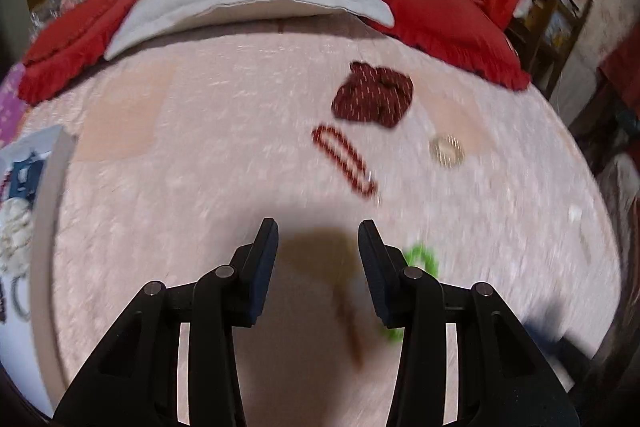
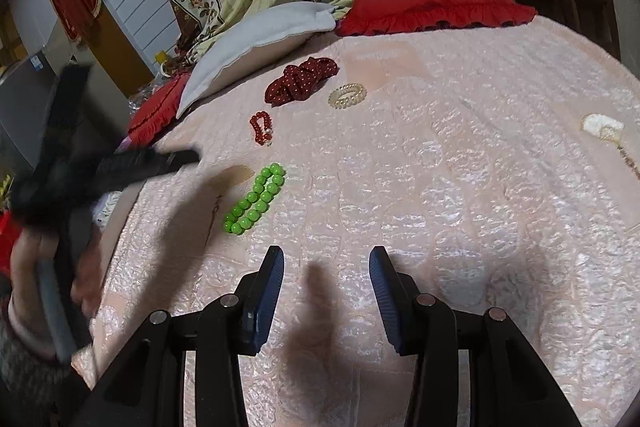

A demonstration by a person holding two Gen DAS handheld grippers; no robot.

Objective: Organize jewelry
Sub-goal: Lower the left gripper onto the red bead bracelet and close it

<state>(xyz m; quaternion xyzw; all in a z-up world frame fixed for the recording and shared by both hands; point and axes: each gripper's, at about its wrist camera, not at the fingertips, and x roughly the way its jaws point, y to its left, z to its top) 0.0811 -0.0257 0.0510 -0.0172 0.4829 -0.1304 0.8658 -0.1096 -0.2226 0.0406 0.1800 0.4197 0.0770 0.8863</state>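
Hovering over the pink bed cover [image 2: 440,187], I hold both tools released and empty: my left hand-held gripper [image 1: 318,239] nears the green bead bracelet [image 2: 256,199], likely the next pick, needing a lower, rightward reach. Beyond lie the polka-dot scrunchie [image 2: 300,81], red bead bracelet [image 2: 262,129] and pearl bracelet [image 2: 347,95]; my right hand-held gripper [image 2: 326,267] waits.

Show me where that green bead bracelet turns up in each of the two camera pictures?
Left wrist view: green bead bracelet sits low, right of centre, blurred and half hidden behind the left gripper finger.
Right wrist view: it lies whole, left of centre, ahead of the right gripper.
Shared landmark: the dark red dotted scrunchie, farther up the bed.
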